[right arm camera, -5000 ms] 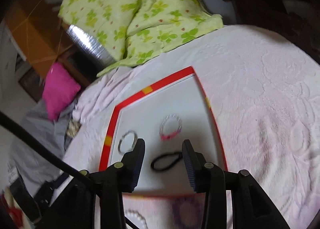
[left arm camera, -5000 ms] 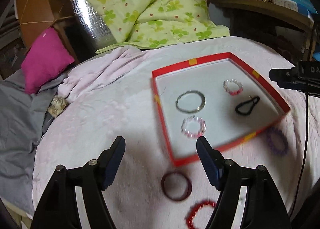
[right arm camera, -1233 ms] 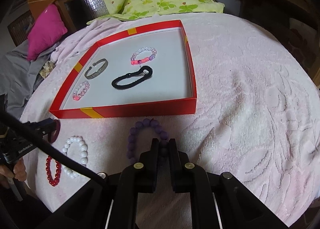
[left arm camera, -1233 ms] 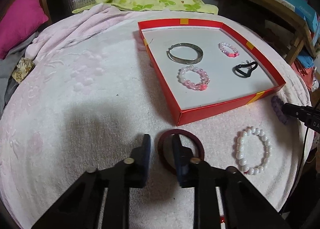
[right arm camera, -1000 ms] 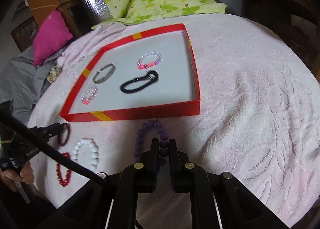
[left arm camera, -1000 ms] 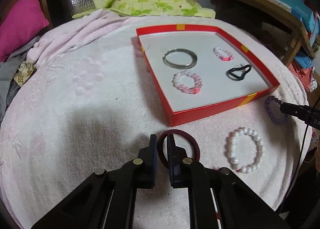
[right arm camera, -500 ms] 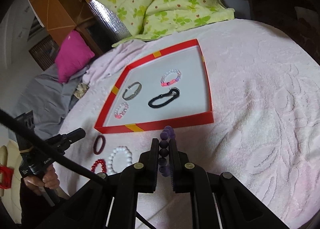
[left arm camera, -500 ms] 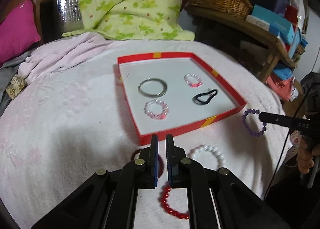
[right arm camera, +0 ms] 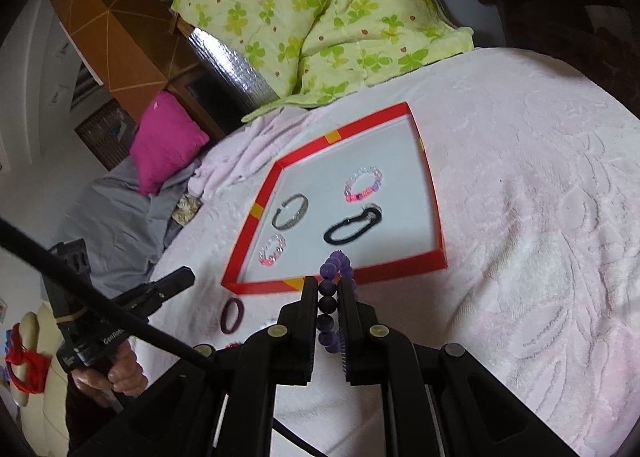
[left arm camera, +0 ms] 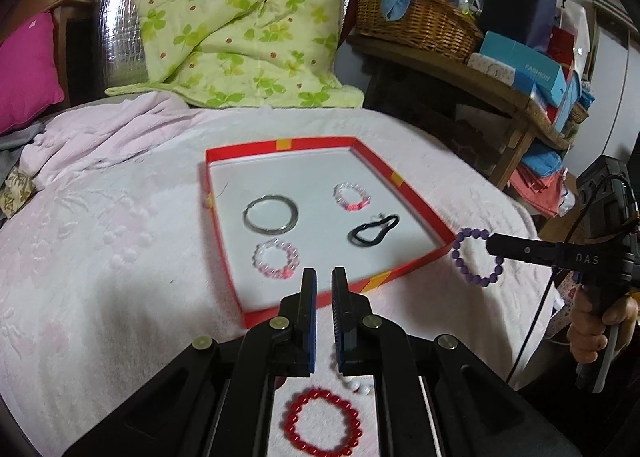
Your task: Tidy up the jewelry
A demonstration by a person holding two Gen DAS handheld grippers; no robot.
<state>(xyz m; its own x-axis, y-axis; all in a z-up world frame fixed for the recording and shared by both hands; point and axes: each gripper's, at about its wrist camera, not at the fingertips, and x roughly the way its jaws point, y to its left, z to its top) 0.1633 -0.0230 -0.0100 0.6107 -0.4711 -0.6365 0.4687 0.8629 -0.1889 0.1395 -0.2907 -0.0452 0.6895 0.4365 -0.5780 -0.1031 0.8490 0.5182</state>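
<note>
The right tongs point(right arm camera: 328, 289) are pinched onto the purple bracelet point(right arm camera: 334, 281), which hangs clear of the cloth in the lower middle of the right wrist view, in front of the near wall of the red box point(right arm camera: 436, 217). In the left wrist view that bracelet point(left arm camera: 476, 257) hangs at middle right, off the box's point(left arm camera: 416, 197) right corner. The left tongs point(left arm camera: 324, 289) are nearly closed, a narrow gap between the pads, nothing seen in them. Inside the box lie 4 pieces: silver bangle point(left arm camera: 271, 214), pink bracelet point(left arm camera: 276, 258), pink-and-clear bracelet point(left arm camera: 351, 196), black loop point(left arm camera: 373, 231). On the cloth point(left arm camera: 100, 257), at the bottom of the frame, lies a red bracelet point(left arm camera: 322, 424); a maroon ring point(right arm camera: 232, 316) shows at lower left of the right view.
</note>
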